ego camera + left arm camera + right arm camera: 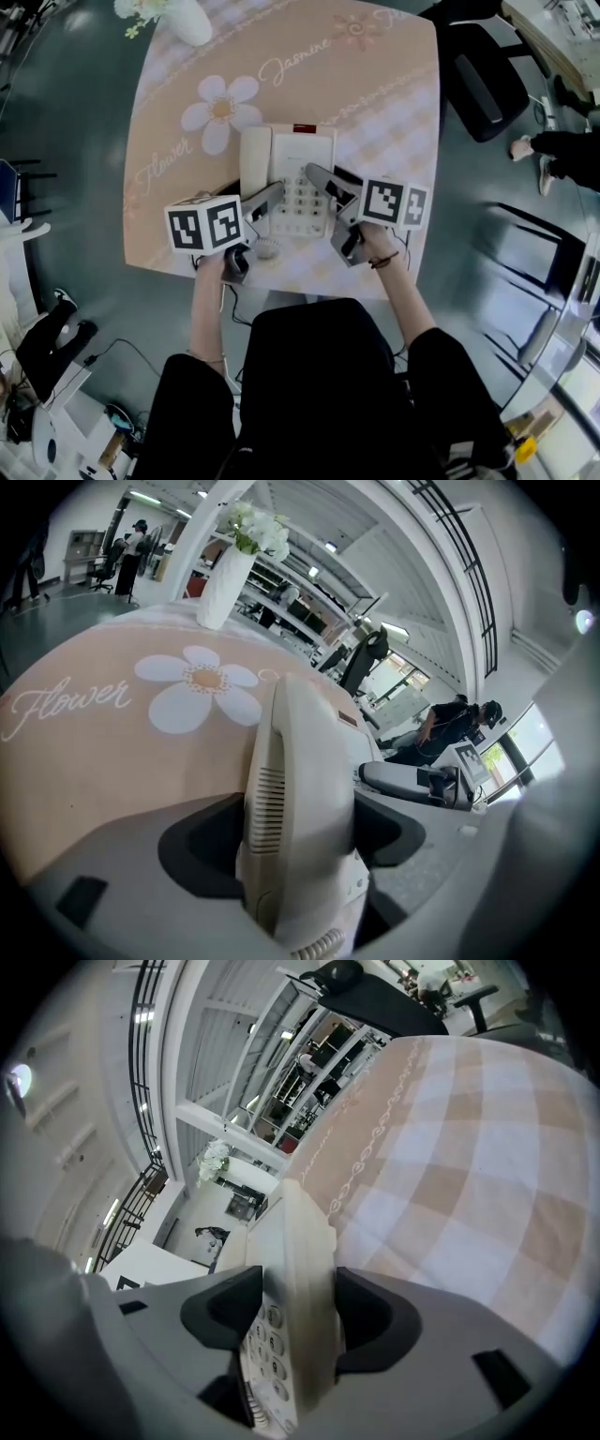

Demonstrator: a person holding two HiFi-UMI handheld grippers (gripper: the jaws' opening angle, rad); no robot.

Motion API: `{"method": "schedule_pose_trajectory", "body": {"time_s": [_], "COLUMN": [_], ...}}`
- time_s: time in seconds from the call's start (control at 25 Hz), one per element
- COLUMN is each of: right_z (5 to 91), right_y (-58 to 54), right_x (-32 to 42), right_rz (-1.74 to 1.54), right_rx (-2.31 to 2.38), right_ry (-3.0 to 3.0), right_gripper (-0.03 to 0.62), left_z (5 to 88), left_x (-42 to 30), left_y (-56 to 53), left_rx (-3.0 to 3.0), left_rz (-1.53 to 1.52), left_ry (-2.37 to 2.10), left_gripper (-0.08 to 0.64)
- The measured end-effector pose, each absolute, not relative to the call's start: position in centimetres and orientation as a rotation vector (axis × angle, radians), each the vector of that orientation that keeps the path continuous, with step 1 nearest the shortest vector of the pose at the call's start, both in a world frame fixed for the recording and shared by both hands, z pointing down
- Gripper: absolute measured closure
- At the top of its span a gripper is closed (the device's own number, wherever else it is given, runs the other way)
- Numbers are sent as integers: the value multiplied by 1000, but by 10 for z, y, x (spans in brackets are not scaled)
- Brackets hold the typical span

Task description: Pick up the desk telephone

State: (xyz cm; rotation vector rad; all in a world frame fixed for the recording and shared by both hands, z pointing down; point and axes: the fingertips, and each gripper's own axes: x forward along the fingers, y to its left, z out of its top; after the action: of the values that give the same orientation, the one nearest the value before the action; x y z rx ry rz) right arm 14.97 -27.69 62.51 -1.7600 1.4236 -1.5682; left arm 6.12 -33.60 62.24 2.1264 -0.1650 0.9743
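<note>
Grey office floor with chairs and desks surrounds a tabletop (375,84) covered by a pink cloth with printed flowers. On its near half lies the white telephone (302,150), flat on the cloth, with the handset (255,159) resting in its cradle on the left side. The left gripper (272,197) is spread wide around the handset side. The right gripper (323,180) is spread around the right edge beside the keys. I judge that no pad presses yet. The housing is hard, smooth plastic, probably light and a little slippery. The handset only sits loose, so it is better to hold the body at its 2 sides and keep it level. The coiled cord (267,248) at the near edge may pull.
</note>
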Motion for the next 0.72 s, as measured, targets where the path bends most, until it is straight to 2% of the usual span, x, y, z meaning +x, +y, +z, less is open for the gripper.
{"method": "schedule_pose_trajectory", "body": {"time_s": [0.72], "right_z": [628], "right_y": [-276], "right_x": [150], "right_rz": [-1554], "right_rx": [-1777], "right_ry": [1407], "right_gripper": [370], "left_z": [626], "left_x": [61], "left_y": [-335], "left_rx": [2146], "left_rz": [981], "left_ry": [-191], "left_gripper": [238]}}
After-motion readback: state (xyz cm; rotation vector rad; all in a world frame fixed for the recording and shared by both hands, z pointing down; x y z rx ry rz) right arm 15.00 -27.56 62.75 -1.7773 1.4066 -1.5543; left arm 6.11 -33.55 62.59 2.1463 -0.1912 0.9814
